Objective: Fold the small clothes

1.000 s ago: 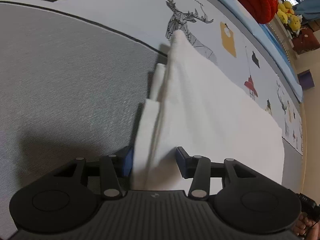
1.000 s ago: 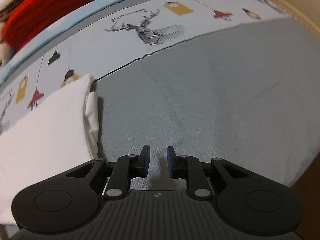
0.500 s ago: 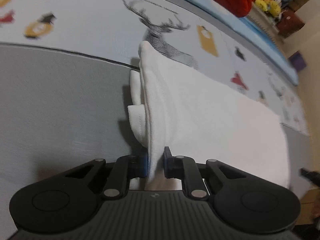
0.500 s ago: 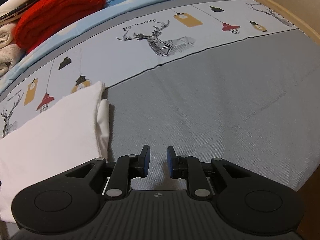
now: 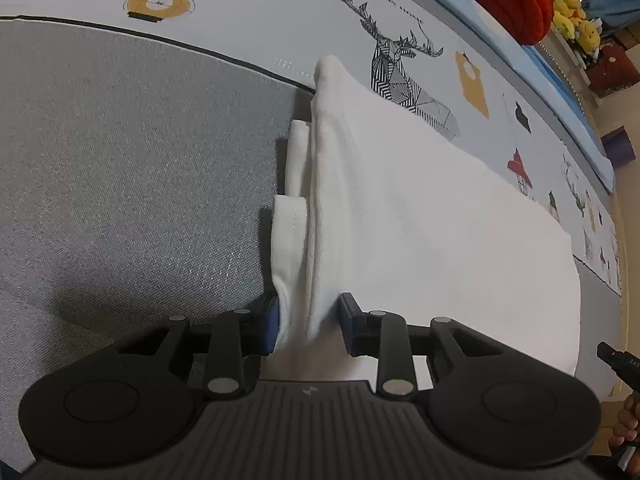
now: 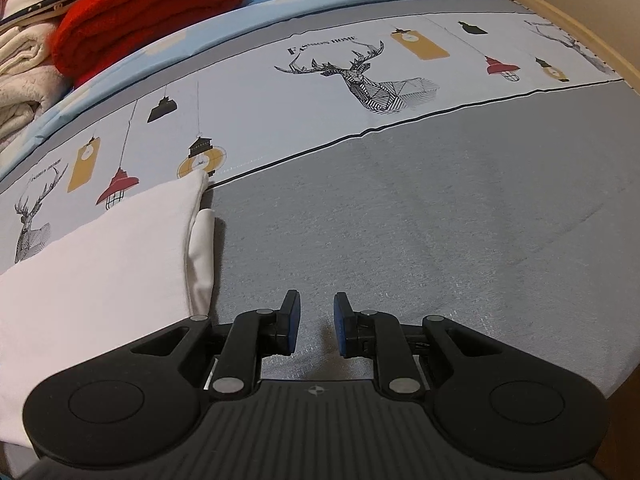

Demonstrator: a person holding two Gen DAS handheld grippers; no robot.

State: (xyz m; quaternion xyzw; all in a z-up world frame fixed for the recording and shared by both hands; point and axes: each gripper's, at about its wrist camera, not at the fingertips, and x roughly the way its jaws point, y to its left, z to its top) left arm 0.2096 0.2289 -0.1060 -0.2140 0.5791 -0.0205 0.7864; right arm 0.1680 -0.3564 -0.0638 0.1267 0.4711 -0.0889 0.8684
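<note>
A white folded garment [image 5: 400, 216] lies on the bed, its layered folded edge at the left. My left gripper [image 5: 308, 326] is open, its two blue-padded fingers standing on either side of the garment's near folded edge without pinching it. In the right wrist view the same garment [image 6: 100, 264] lies at the left. My right gripper [image 6: 316, 322] is slightly open and empty, low over the grey bed cover, to the right of the garment and apart from it.
The grey bed cover [image 6: 440, 220] borders a pale printed band with deer and lanterns [image 6: 360, 80]. A red knitted blanket [image 6: 140, 12] and pale folded fabrics [image 6: 20, 76] are stacked at the back. The bed's edge [image 6: 624, 360] runs at the right.
My left gripper was shut on the garment's folded edge half a second ago and has now opened, letting it go. The right gripper has pulled back slightly and stayed empty.
</note>
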